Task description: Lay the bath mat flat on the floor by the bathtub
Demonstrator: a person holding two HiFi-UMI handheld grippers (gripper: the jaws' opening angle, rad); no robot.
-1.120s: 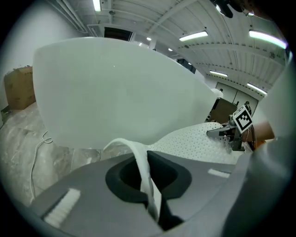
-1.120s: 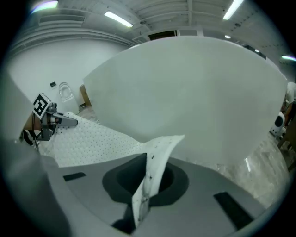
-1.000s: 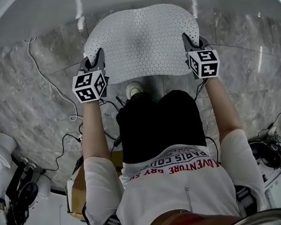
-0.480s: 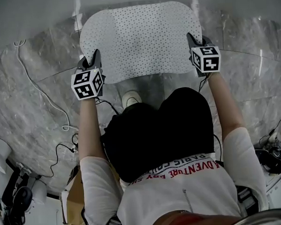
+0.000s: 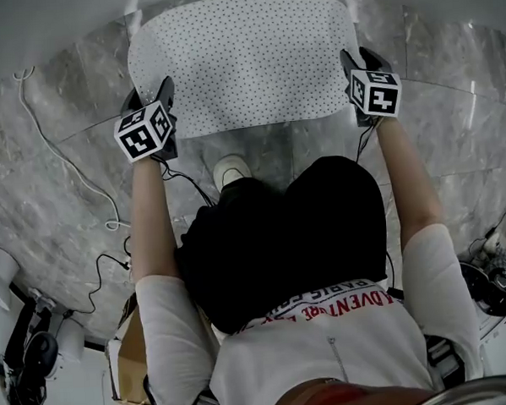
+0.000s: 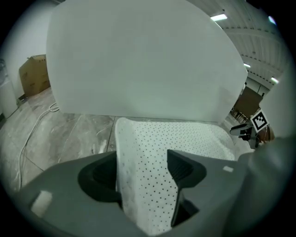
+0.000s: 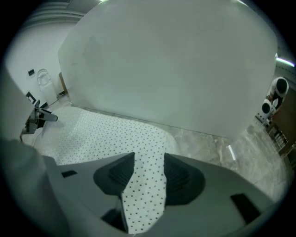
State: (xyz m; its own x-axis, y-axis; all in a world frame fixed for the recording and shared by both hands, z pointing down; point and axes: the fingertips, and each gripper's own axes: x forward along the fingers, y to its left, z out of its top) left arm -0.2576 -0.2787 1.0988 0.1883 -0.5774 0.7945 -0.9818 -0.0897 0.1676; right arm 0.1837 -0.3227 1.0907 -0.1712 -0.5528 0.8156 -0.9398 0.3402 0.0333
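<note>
1. Left gripper (image 5: pixel 152 94): its jaws are opening, and the near left corner of the bath mat (image 5: pixel 241 58) lies loosely in the widening gap, draped there and no longer pinched; the left gripper view shows the dotted sheet running forward from between the two pads.
2. Right gripper (image 5: pixel 357 63): its jaws are opening too, with the mat's near right corner between them; the pads stand apart and the strip of mat sags through the gap.
3. Where the mat is: spread across the marble floor (image 5: pixel 56 165), its far edge close against the white wall of the bathtub (image 5: pixel 57 21); the middle and far part look flat, while the two near corners curl up into the jaws.
4. Step in hand, as I judge it: the release; the placing looks done and the task close to its end.
5. What the next move calls for: draw both grippers straight back and slightly up, so the pads clear the corners without dragging them; pull both sides evenly, or the mat may skew away from the tub; afterwards check that the lifted corners settle flat.
</note>
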